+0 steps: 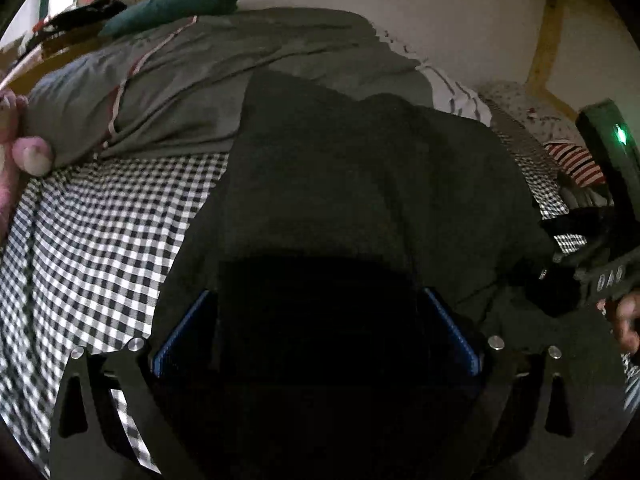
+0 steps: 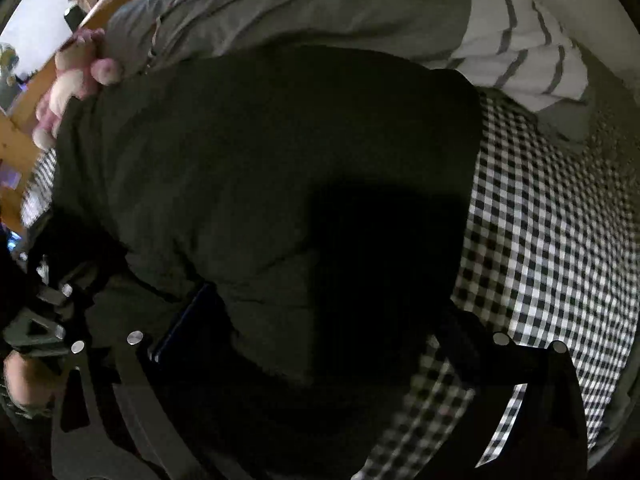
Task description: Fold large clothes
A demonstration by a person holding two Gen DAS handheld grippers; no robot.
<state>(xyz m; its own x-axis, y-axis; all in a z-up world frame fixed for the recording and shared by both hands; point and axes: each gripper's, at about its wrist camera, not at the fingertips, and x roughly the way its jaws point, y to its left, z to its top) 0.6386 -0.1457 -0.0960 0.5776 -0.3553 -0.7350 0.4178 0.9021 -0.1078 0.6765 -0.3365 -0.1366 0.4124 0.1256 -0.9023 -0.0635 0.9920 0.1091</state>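
Note:
A large dark garment (image 1: 360,184) lies spread on a black-and-white checked bed sheet (image 1: 100,240); it also fills the right wrist view (image 2: 260,168). My left gripper (image 1: 318,320) hangs over its near edge, blue pads (image 1: 180,332) wide apart with dark cloth lying between them. My right gripper (image 2: 320,320) is over the garment's near right part; one blue pad (image 2: 188,316) shows at the left, the other is hidden in shadow. The right gripper's body shows at the right edge of the left wrist view (image 1: 600,276).
A grey duvet (image 1: 220,72) is bunched behind the garment. A striped white pillow (image 2: 520,40) lies at the back right. A pink plush toy (image 2: 76,76) sits by the wooden bed frame (image 2: 20,136). A teal cushion (image 1: 180,4) lies at the back left.

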